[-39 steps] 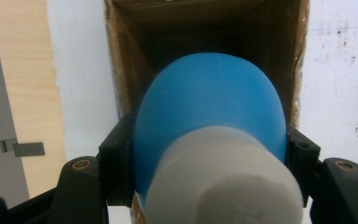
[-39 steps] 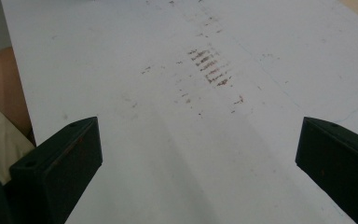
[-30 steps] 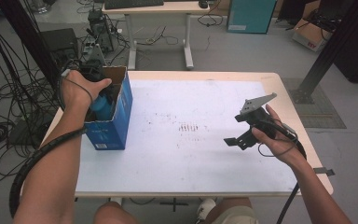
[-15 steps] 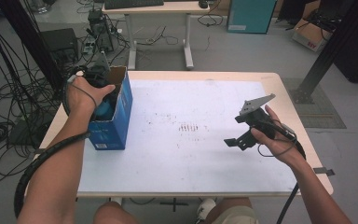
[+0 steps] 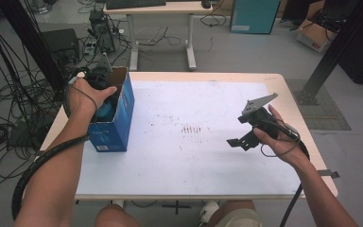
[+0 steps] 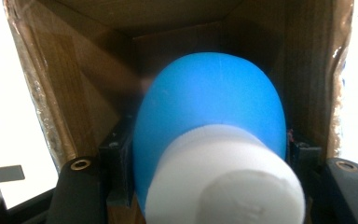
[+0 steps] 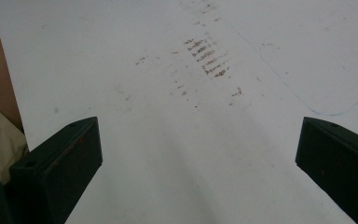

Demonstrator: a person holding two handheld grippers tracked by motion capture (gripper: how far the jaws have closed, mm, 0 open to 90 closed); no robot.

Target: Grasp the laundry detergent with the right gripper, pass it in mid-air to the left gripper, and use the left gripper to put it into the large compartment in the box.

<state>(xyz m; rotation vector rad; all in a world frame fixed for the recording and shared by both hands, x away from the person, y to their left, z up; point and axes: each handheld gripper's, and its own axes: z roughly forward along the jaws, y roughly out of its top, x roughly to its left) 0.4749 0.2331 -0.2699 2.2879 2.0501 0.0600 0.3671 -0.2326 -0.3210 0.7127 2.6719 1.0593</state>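
1. Left tongs (image 5: 105,97) are inside the open top of the blue carton (image 5: 118,120) at the left edge of the surface (image 5: 208,156), pinching a blue bottle (image 6: 209,121) with a white cap (image 6: 223,182). Pads sit on either side of the bottle body.
2. Bottle's long axis runs straight along the tongs' line of sight: cap end toward the left gripper's camera, rounded blue end pointing down into the carton's brown interior.
3. In the high view the carton stands upright; bottle shows as a blue patch (image 5: 105,111) at its mouth, under the hand.
4. Key relation: bottle is within the carton walls, so I judge the next travel runs along that axis, in or out through the mouth.
5. Right tongs (image 5: 246,137) are spread, nothing between them, held above bare surface well apart from the carton. Left hand owns the bottle.
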